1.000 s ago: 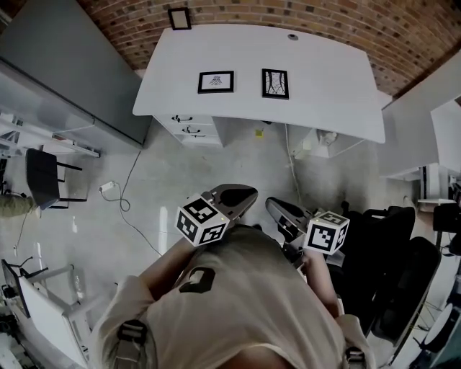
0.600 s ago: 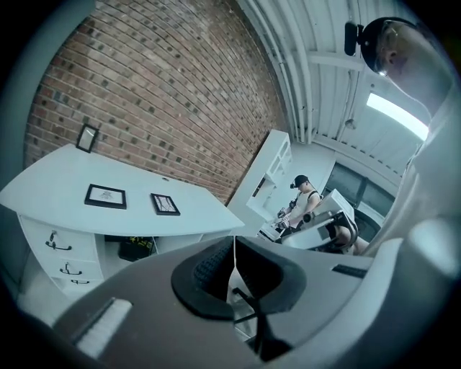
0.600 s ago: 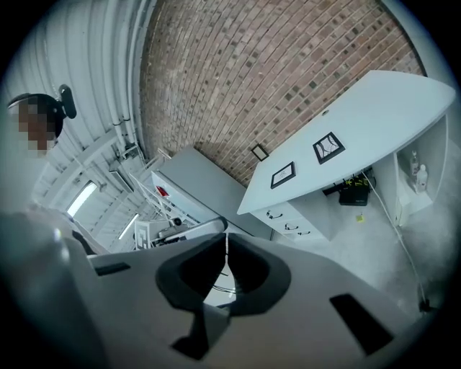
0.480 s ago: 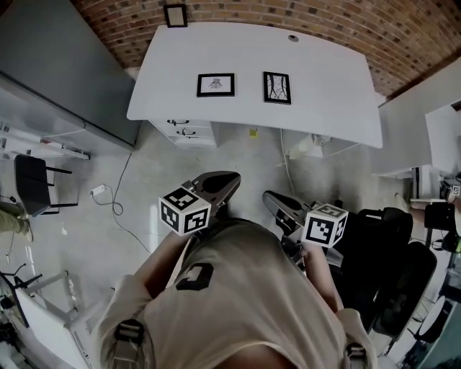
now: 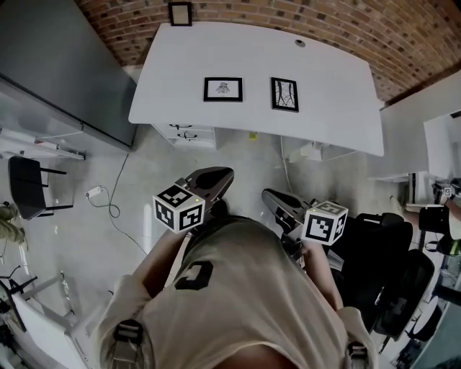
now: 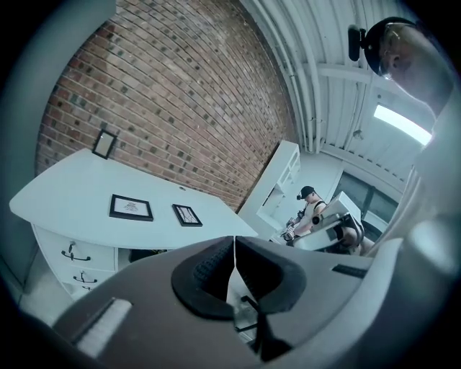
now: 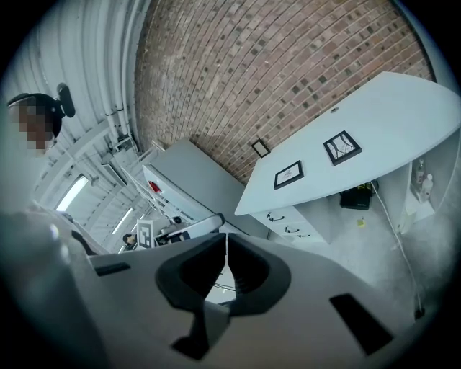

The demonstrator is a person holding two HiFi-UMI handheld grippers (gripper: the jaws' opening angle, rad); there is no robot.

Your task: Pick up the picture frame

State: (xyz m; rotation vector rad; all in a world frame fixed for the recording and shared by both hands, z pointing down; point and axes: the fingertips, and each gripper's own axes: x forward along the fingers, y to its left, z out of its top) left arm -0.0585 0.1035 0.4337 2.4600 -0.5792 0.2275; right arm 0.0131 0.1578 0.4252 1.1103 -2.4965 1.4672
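Left gripper (image 5: 220,176), right gripper (image 5: 272,198): jaws together, empty. Wide frame (image 5: 223,89), tall frame (image 5: 285,94) at 12 on desk (image 5: 331,101). Ceiling (image 6: 320,68): gripper views only.

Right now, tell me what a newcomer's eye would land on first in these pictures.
The white desk against the brick wall stands out, with two black frames lying flat side by side on it and a third frame propped at its back left corner. Nearer, the left gripper and right gripper are held out over the floor, both shut and empty, well short of the desk.
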